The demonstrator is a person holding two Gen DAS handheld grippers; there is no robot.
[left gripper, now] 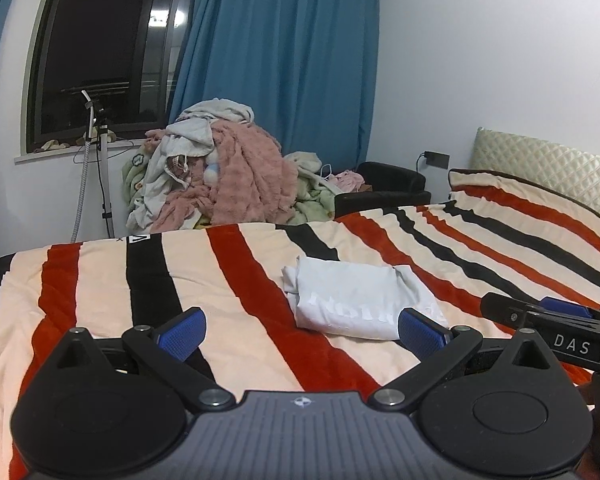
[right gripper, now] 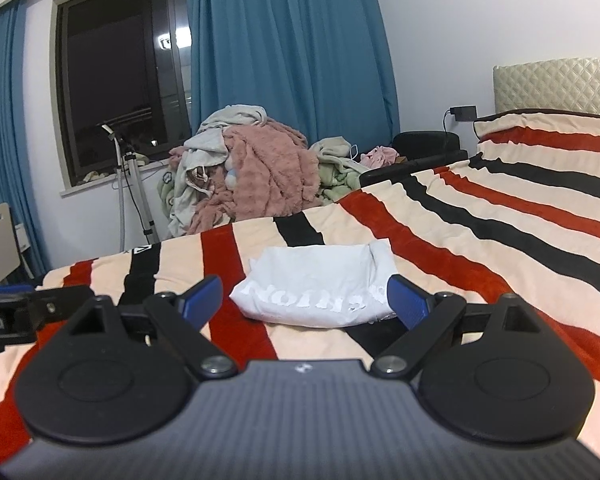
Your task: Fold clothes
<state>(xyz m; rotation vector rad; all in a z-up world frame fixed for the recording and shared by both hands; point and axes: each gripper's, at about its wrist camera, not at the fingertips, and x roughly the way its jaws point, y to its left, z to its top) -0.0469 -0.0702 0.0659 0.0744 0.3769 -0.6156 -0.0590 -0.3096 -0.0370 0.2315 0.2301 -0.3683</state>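
Bedroom, striped bed (left gripper: 228, 280). White shirt (right gripper: 316, 288) lies folded mid-bed, just ahead of both grippers. Left gripper (left gripper: 302, 330), right gripper (right gripper: 304, 298): fingers apart, empty. Fold looks finished; next likely fetch garment from clothes pile (left gripper: 220, 172).

The folded T-shirt (right gripper: 316, 284) lies on the bed blanket (right gripper: 480, 240), near its middle. Behind the T-shirt, beyond the bed's far edge, sits the heap of clothes (right gripper: 256, 168), with the window (right gripper: 124, 92) left of the heap and the curtain (right gripper: 288, 40) behind it. Right of the T-shirt, at the bed's end, stands the headboard (right gripper: 560, 84). The wall socket (right gripper: 462, 113) is left of the headboard.
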